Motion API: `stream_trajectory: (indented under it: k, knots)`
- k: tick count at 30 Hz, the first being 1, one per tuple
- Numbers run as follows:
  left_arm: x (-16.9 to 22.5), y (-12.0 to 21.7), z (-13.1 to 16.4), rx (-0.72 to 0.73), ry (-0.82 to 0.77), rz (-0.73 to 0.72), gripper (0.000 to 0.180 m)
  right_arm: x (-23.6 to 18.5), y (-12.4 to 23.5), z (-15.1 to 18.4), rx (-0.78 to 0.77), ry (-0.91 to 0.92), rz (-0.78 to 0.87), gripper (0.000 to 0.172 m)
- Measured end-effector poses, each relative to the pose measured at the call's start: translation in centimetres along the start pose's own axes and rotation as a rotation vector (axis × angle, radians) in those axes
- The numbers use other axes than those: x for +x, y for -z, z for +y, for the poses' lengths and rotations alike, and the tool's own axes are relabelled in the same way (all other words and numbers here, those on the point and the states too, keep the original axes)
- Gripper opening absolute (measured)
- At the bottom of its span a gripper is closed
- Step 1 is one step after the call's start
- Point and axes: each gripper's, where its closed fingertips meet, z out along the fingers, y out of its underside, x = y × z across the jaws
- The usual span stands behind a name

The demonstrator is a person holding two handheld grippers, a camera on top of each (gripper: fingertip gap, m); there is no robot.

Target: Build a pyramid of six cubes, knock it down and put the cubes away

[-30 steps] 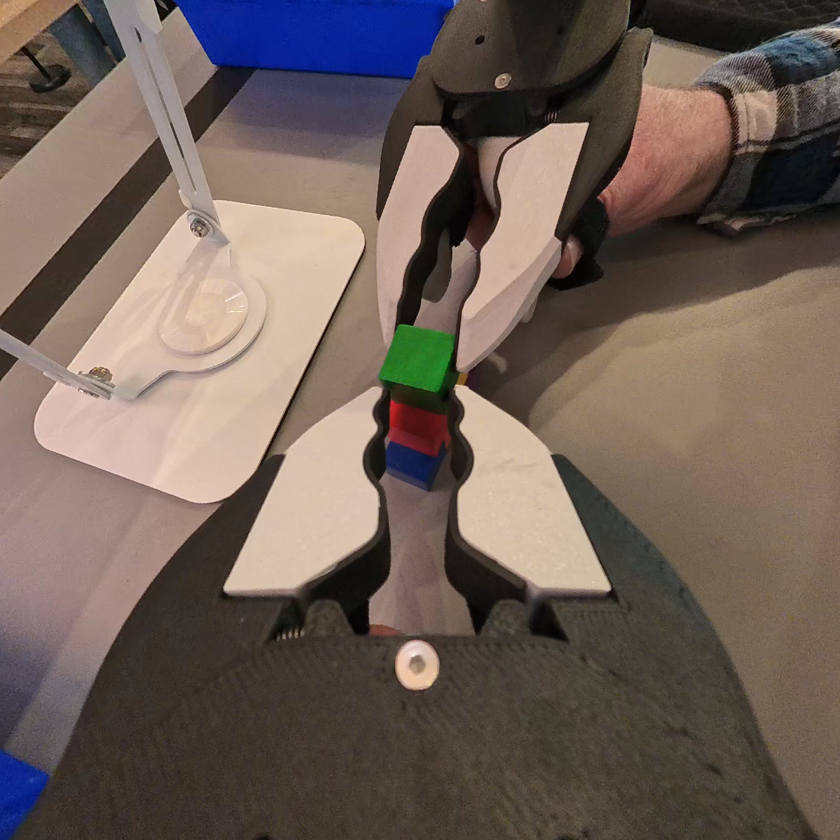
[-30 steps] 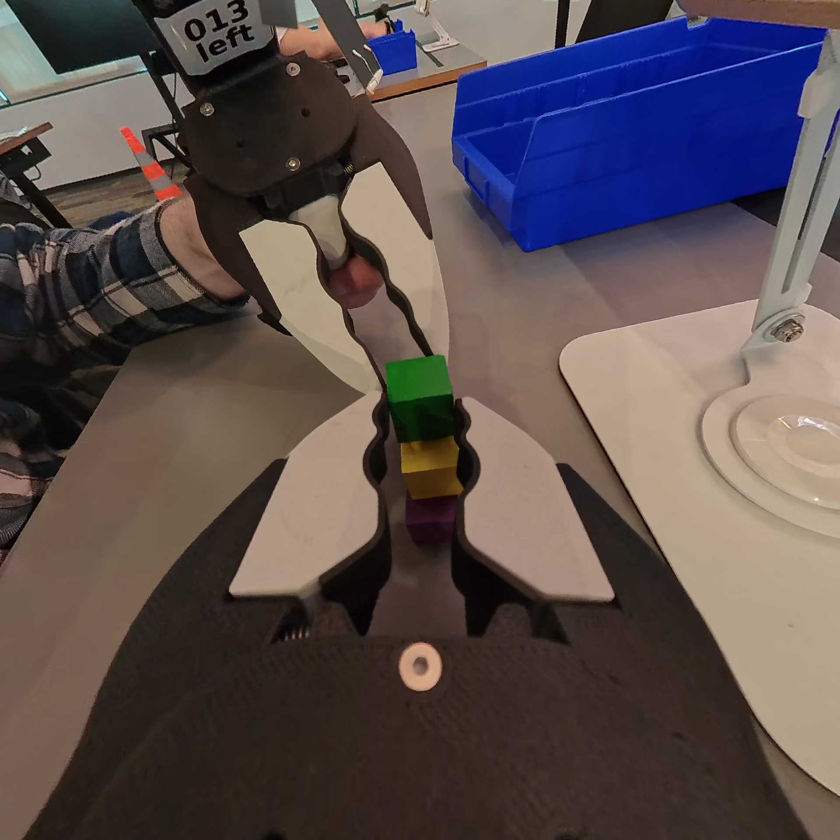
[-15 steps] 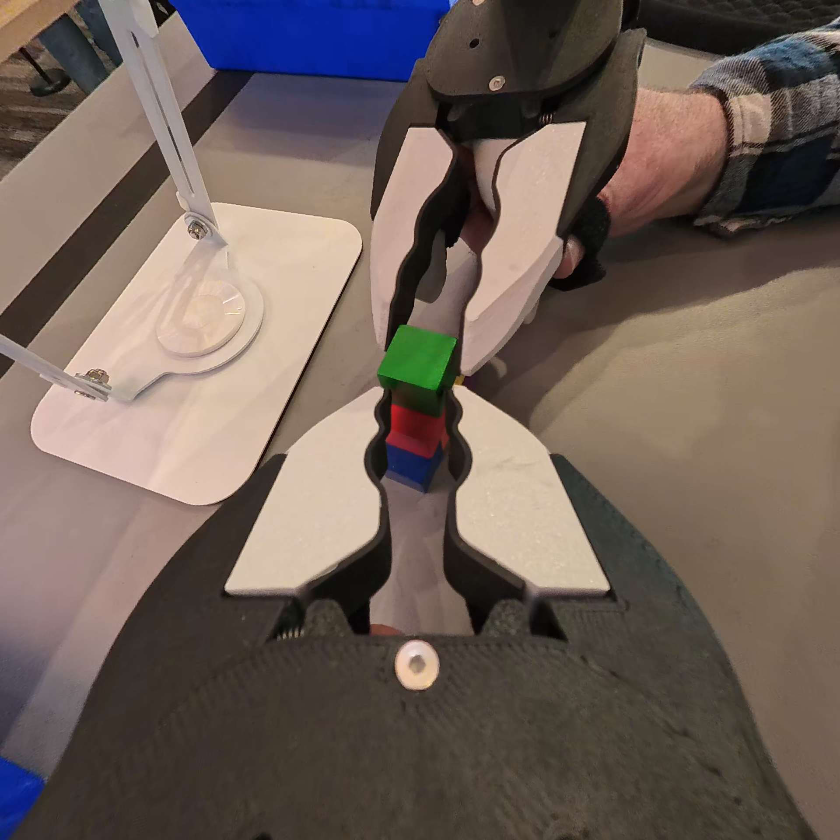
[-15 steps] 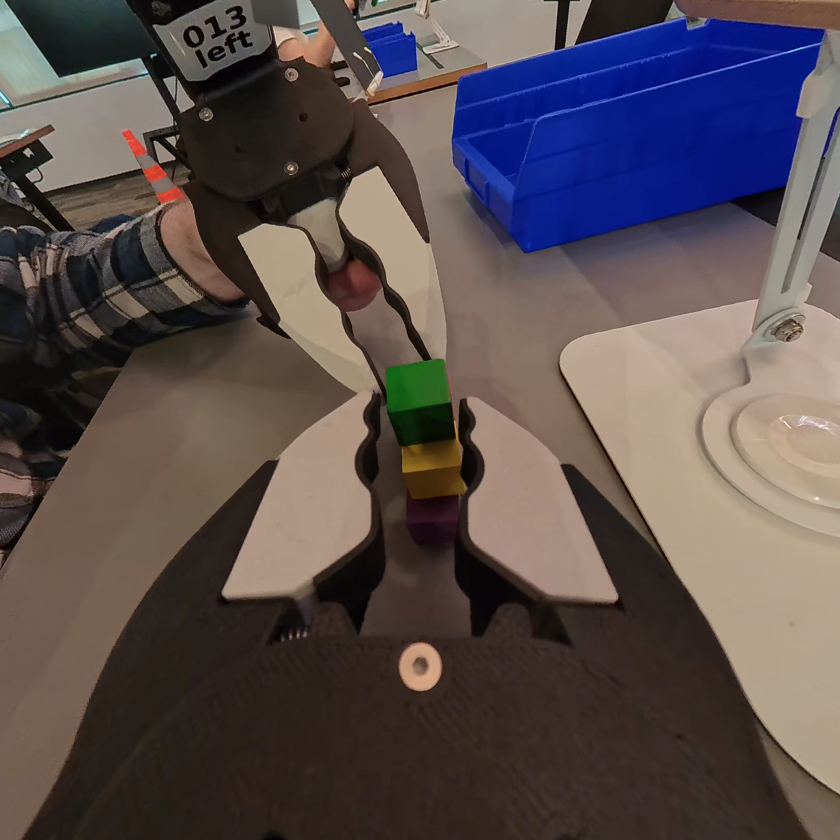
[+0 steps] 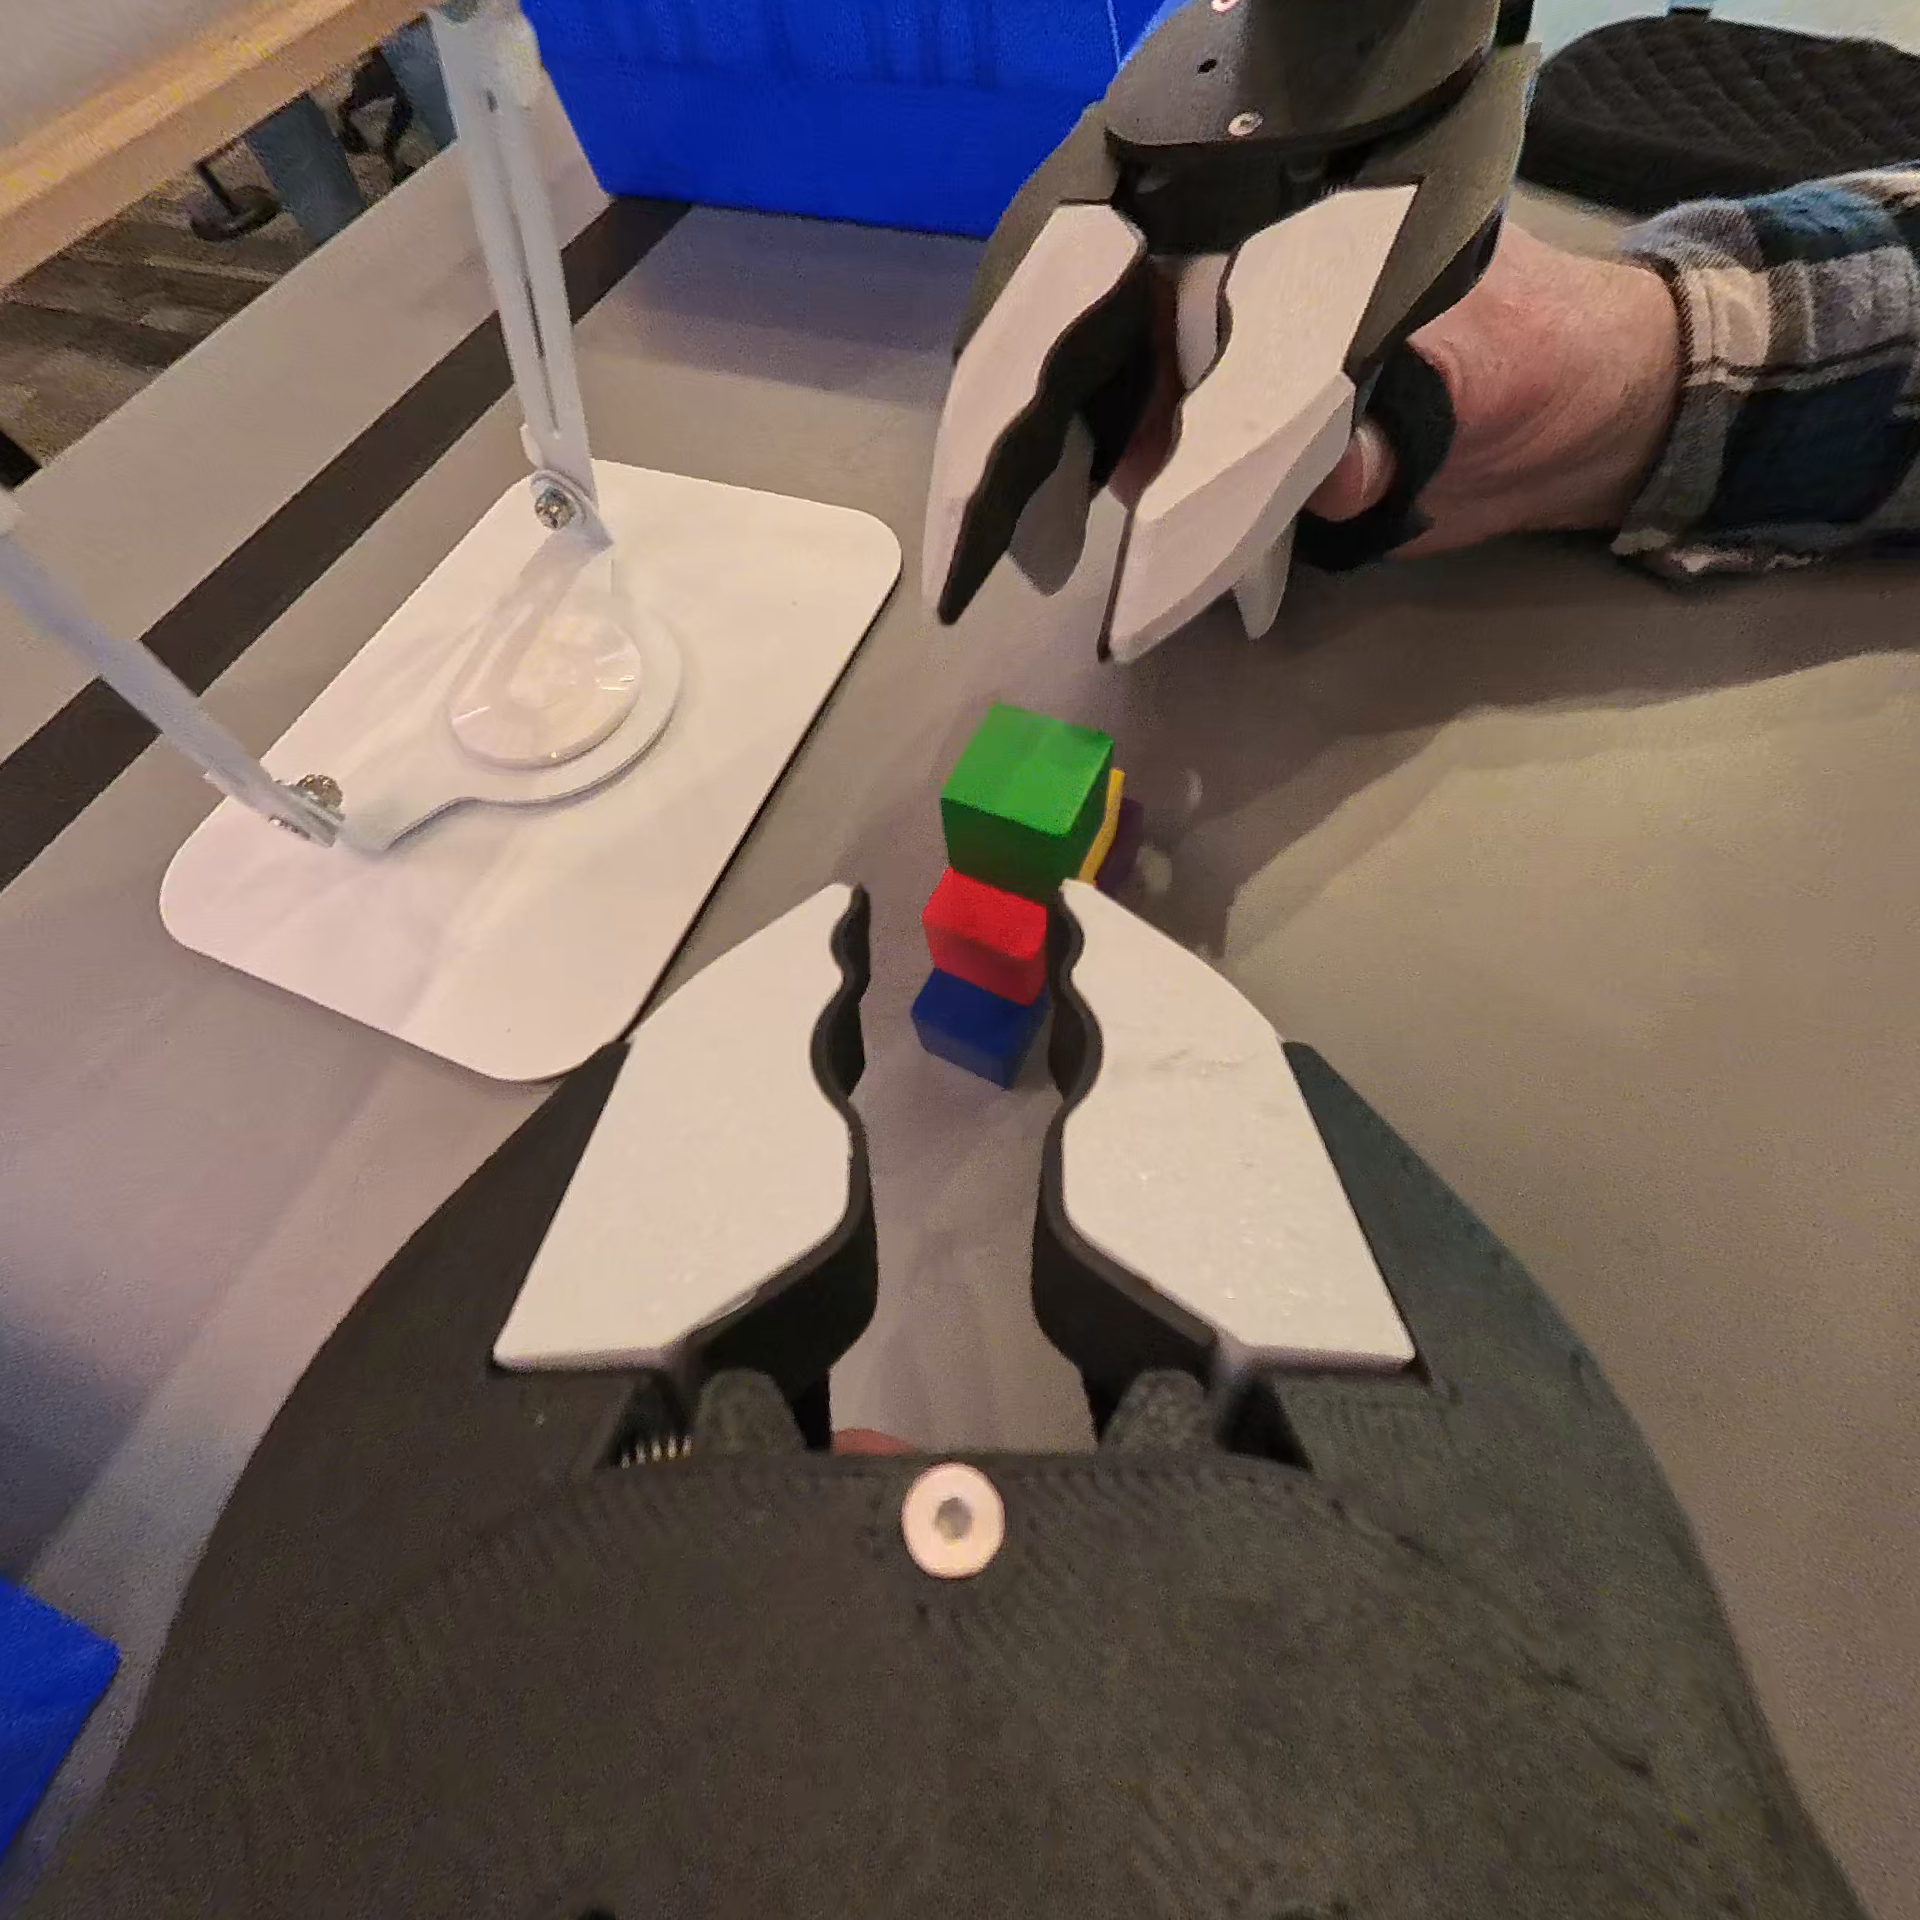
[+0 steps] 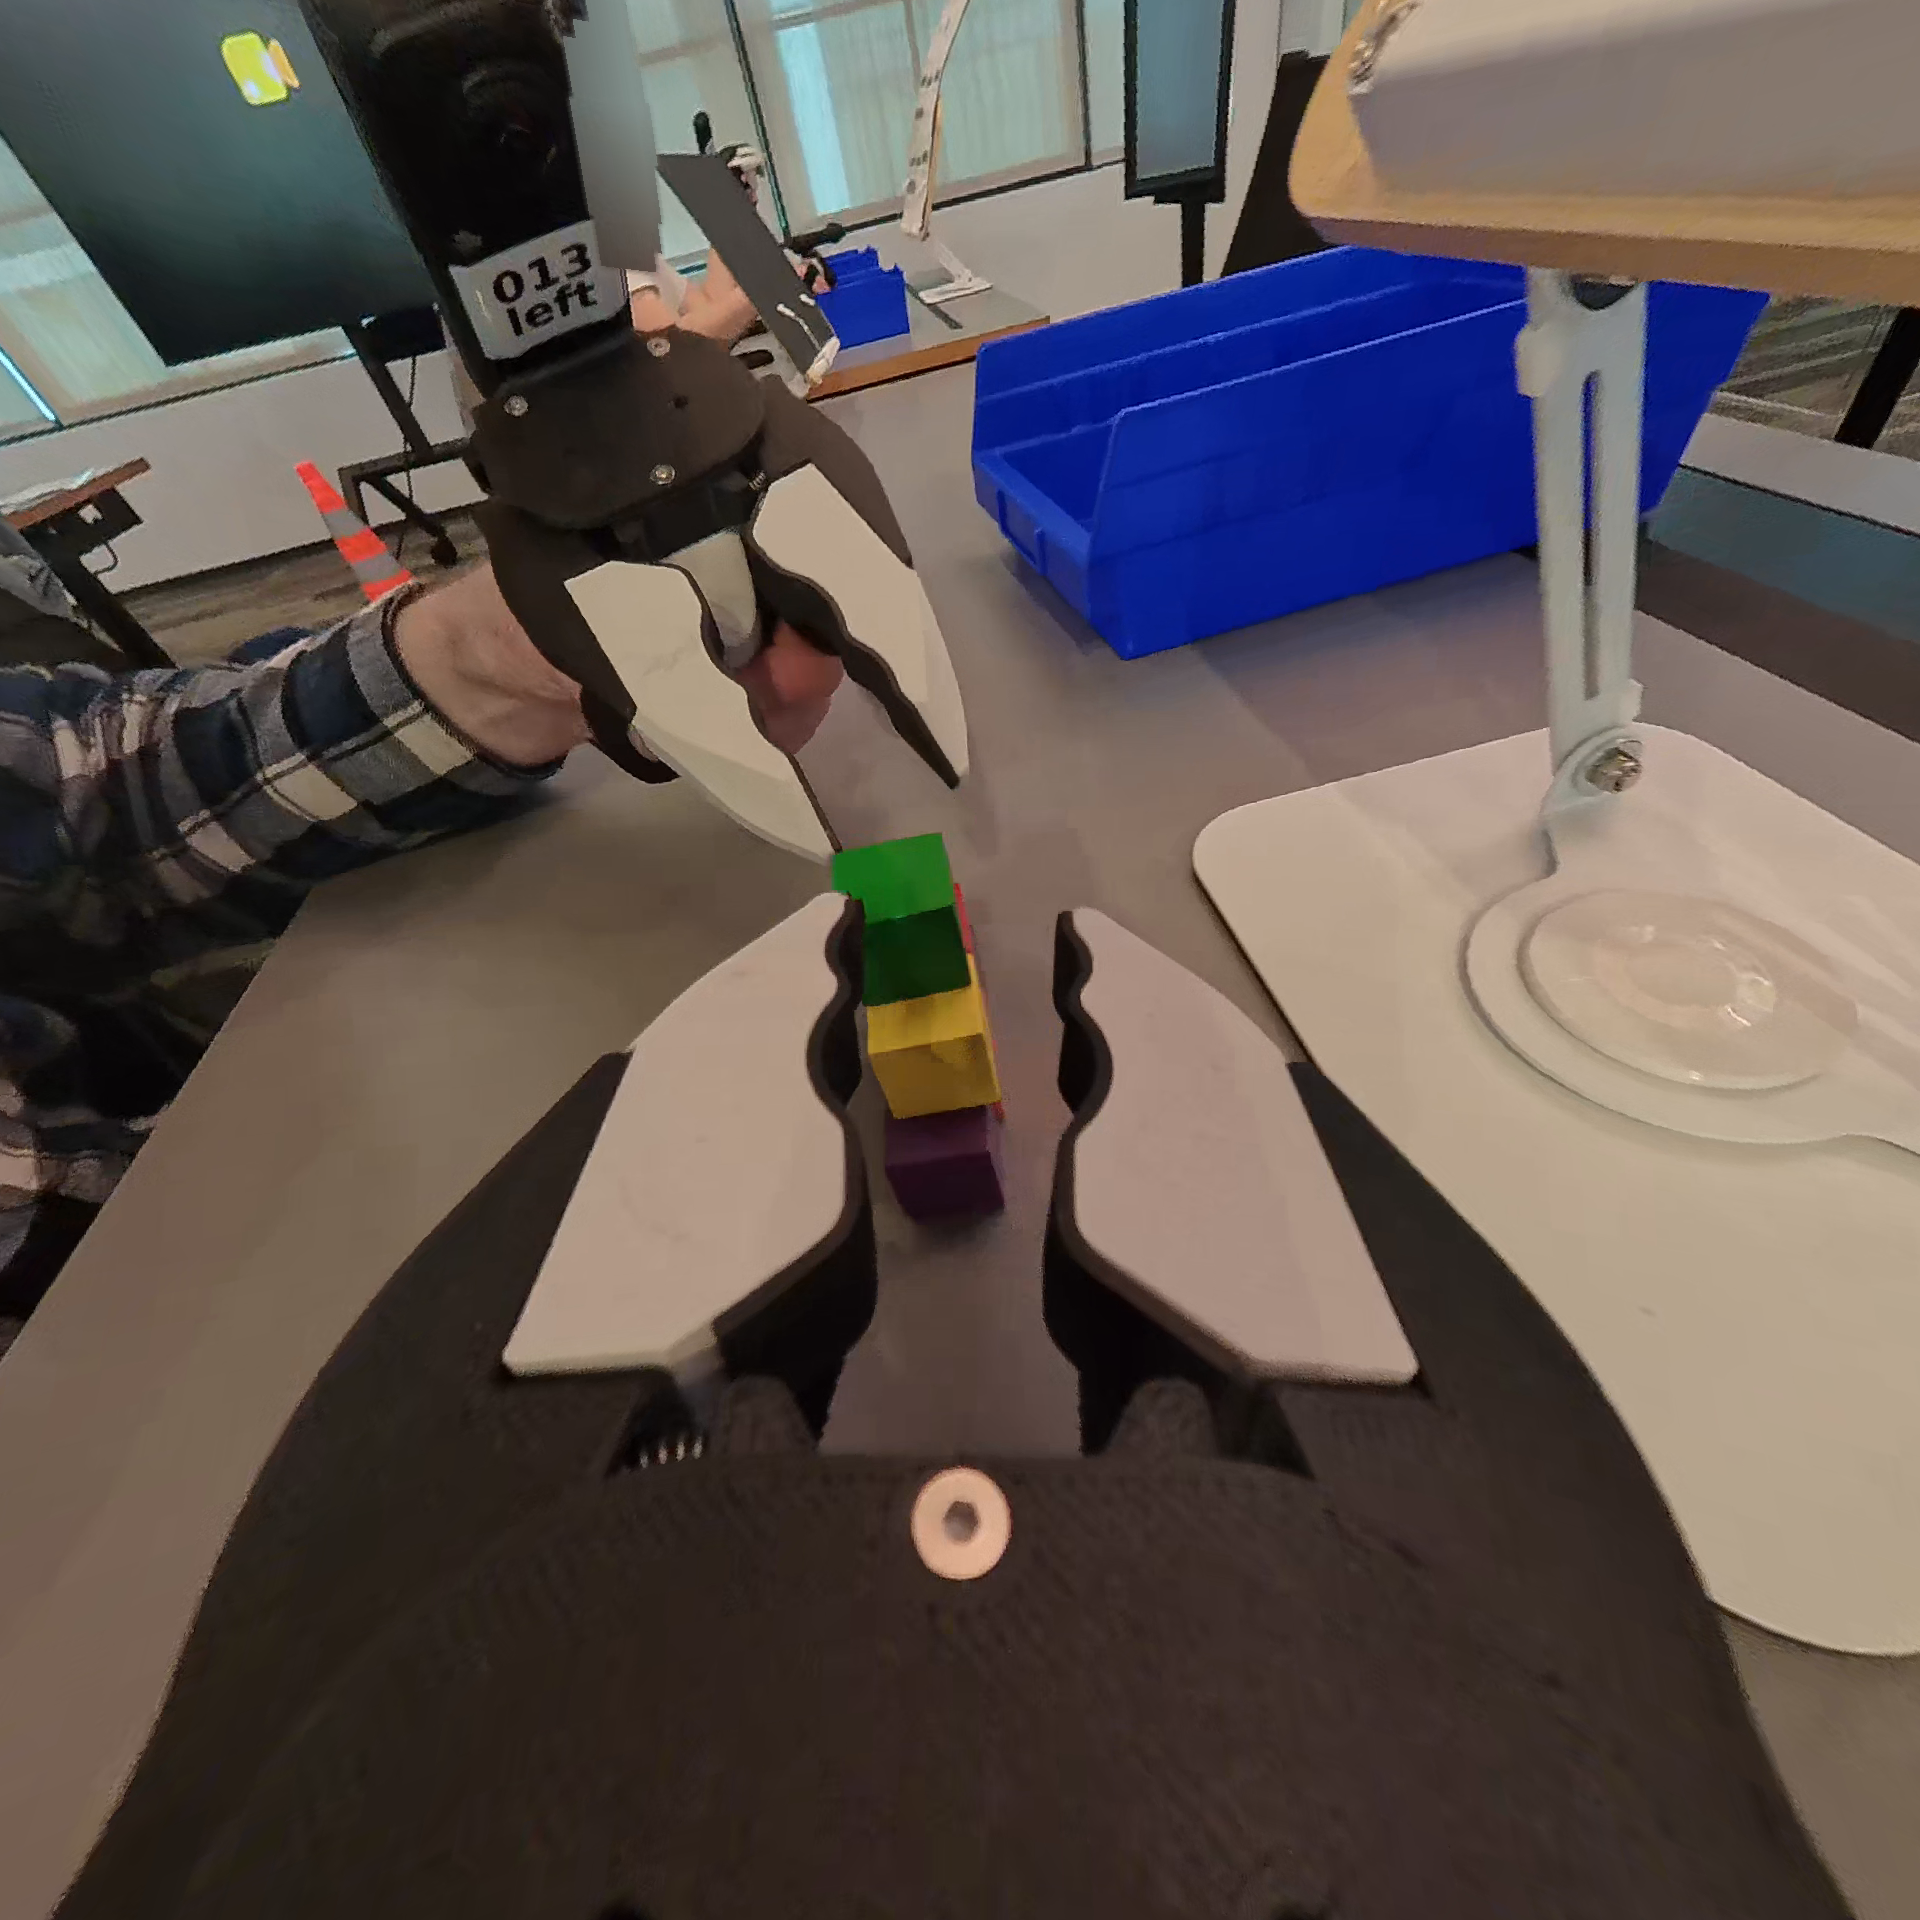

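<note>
On left gripper [image 6: 894, 810], white label [image 6: 540, 296], black print

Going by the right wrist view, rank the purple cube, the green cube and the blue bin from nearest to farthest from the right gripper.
From the right gripper:
1. Purple cube, at the pile's bottom, between the fingers.
2. Green cube, on top, just beyond the yellow cube.
3. Blue bin, far back, right of centre.

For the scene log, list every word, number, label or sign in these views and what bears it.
White label on the left gripper: dark print, not transcribed here.
Dark screen: one yellow symbol, no words.
Cubes, blue bin, white stand base: no writing visible.
</note>
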Motion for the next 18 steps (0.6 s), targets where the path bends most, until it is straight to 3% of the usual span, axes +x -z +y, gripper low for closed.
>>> stream_trajectory:
  k: [9,18]
  knots:
    - [-4.5,1.8,2.4,0.062,0.156,-0.146,0.027,1.5,0.9,0.5,-0.028,-0.002,0.078,0.033]
    - [-6.4,1.9,4.7,-0.019,0.168,-0.318,0.023,3.5,1.8,2.0,-0.139,0.037,0.169,0.033]
